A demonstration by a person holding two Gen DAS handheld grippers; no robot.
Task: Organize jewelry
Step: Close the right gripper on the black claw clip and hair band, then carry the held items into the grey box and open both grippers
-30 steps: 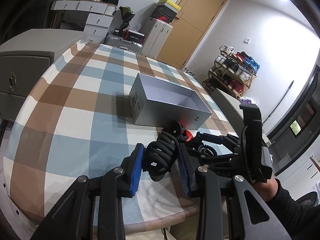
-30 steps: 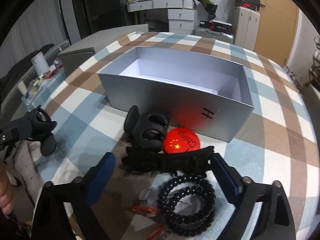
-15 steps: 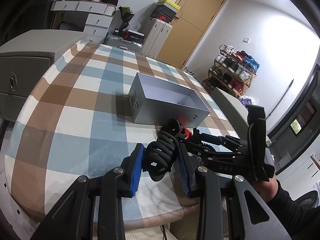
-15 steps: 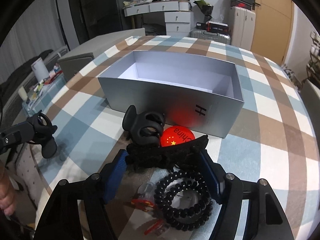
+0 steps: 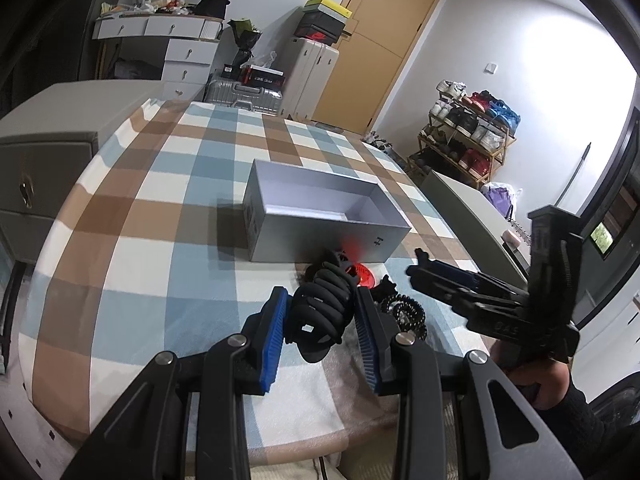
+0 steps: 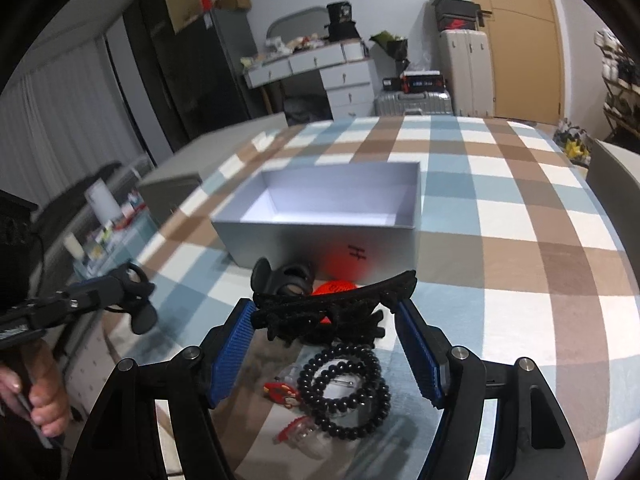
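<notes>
My left gripper (image 5: 320, 320) is shut on a black claw hair clip (image 5: 320, 312), held above the table's near edge; it also shows in the right wrist view (image 6: 134, 300). My right gripper (image 6: 326, 328) is shut on a long black lace barrette (image 6: 332, 308), lifted off the table. An open silver box (image 6: 320, 216) stands on the checked cloth just beyond; it also shows in the left wrist view (image 5: 320, 216). Below the barrette lie a second black claw clip (image 6: 286, 280), a red round badge (image 6: 336, 288), a black bead bracelet (image 6: 346, 392) and small red pins (image 6: 282, 392).
The checked tablecloth (image 6: 520, 240) covers a round table. A grey cabinet (image 5: 44, 152) stands at the left and a grey unit (image 5: 468, 208) at the right of the table. Drawers, suitcases and a door are far behind.
My right gripper has closed on the black barrette and lifted it off the table, away from the box. My left gripper still holds the claw clip and has barely moved.
</notes>
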